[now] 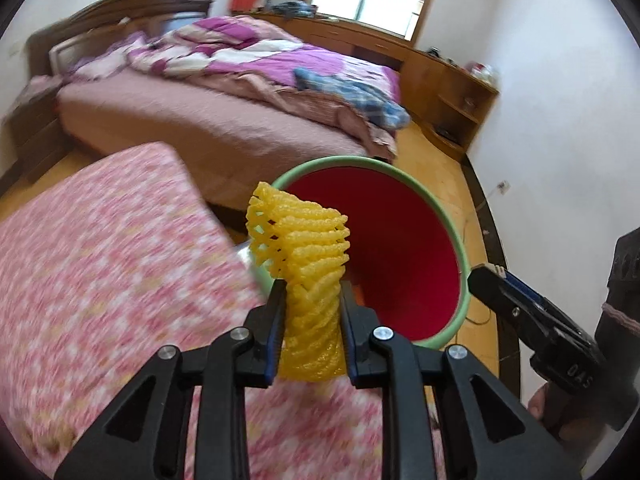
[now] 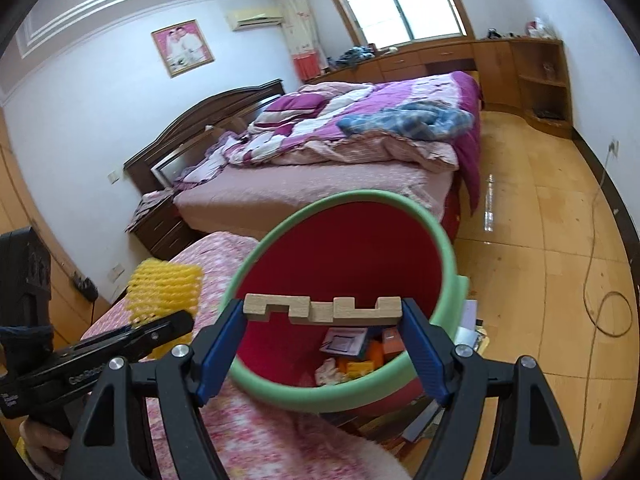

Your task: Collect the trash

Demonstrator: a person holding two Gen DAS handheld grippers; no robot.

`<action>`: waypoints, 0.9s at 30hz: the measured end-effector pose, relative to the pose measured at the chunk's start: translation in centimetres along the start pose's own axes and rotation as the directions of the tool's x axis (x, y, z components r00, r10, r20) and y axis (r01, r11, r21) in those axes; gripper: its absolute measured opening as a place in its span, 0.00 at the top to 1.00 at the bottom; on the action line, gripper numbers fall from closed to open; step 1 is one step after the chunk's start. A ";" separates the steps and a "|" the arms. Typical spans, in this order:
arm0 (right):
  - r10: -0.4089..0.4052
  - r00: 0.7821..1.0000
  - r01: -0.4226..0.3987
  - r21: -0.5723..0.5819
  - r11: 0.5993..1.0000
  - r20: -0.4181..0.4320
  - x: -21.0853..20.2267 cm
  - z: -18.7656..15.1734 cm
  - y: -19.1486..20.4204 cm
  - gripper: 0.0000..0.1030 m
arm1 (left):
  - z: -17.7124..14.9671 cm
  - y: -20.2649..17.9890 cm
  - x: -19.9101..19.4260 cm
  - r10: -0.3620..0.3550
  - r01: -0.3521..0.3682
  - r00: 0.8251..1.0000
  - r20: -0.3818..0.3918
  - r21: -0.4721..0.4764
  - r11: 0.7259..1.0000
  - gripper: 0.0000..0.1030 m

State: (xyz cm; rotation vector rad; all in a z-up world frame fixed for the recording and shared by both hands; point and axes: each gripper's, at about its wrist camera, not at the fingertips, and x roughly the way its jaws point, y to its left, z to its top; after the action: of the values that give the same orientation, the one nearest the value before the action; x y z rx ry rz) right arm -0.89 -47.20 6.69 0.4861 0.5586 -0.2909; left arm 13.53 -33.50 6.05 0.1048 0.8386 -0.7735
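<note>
The left tool [image 1: 312,292] tilts downward just before the red bin [image 1: 384,248], its narrow-set pads pinching a yellow foam net [image 1: 308,256] that stands upright between them. The right tool [image 2: 322,312], also angled down, hangs over the bin's green rim [image 2: 448,252] with its pads set wide and clamped on the ends of a notched wooden block [image 2: 322,309]. Scraps of trash [image 2: 352,356] lie at the bin's bottom.

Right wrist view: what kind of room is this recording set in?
A lived-in home bedroom, most likely. A double bed with a rumpled purple quilt stands against a dark wooden headboard, a nightstand sits beside it, and a framed portrait hangs on the wall.
</note>
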 end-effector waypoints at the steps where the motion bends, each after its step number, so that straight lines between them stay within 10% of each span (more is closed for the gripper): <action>1: -0.003 1.000 0.003 0.005 1.000 -0.001 0.0 -0.1 -0.3 0.24 | 0.1 -0.5 0.5 0.006 -0.006 1.000 0.003 0.017 1.000 0.74; 15: 0.021 0.999 -0.021 -0.005 1.000 -0.032 1.7 0.0 -1.3 0.24 | 0.2 -1.2 3.1 0.028 -0.028 1.000 -0.012 0.001 1.000 0.40; 27: 0.038 0.998 -0.038 -0.013 0.999 -0.051 2.7 0.4 -0.3 0.13 | -0.7 1.9 0.0 0.076 -0.075 0.997 0.007 -0.105 0.992 0.39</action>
State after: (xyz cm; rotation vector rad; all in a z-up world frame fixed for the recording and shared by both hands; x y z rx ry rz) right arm 1.35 -47.99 5.40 0.4914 0.6000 -0.2389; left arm 14.32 -31.87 5.24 0.0392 0.8586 -0.6570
